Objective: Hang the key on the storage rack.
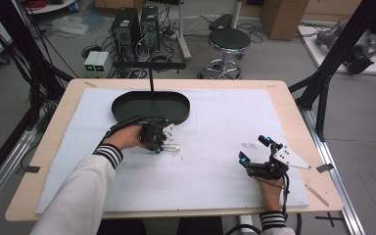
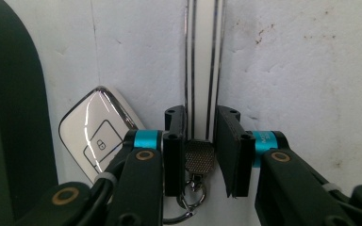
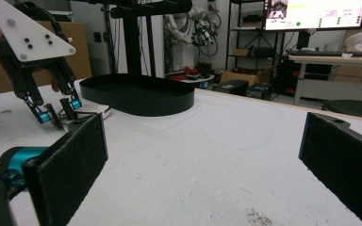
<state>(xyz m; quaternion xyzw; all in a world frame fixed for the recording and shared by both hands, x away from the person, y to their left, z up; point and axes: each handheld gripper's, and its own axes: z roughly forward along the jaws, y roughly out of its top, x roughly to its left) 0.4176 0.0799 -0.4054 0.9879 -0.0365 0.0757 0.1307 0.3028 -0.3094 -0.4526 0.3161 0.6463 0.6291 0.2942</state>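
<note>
In the left gripper view, the white car key fob (image 2: 94,136) lies partly behind the left gripper (image 2: 201,150), so its lower end is hidden. The clear strip (image 2: 202,66) between the jaws runs off the top edge, and the key ring (image 2: 188,207) is cut by the bottom edge. In the high view, the fob is too small to make out.

The white sheet (image 1: 215,147) over the desk (image 1: 49,142) looks matt and a bit rough, foam-like, with small stains, while the desk edge is pale wood. The key fob (image 2: 92,134) at the lower left of the left gripper view is glossy white plastic with a chrome rim. The tray (image 1: 151,106) is matt black. Gripper pads (image 3: 70,165) look matt black, slightly grainy.
</note>
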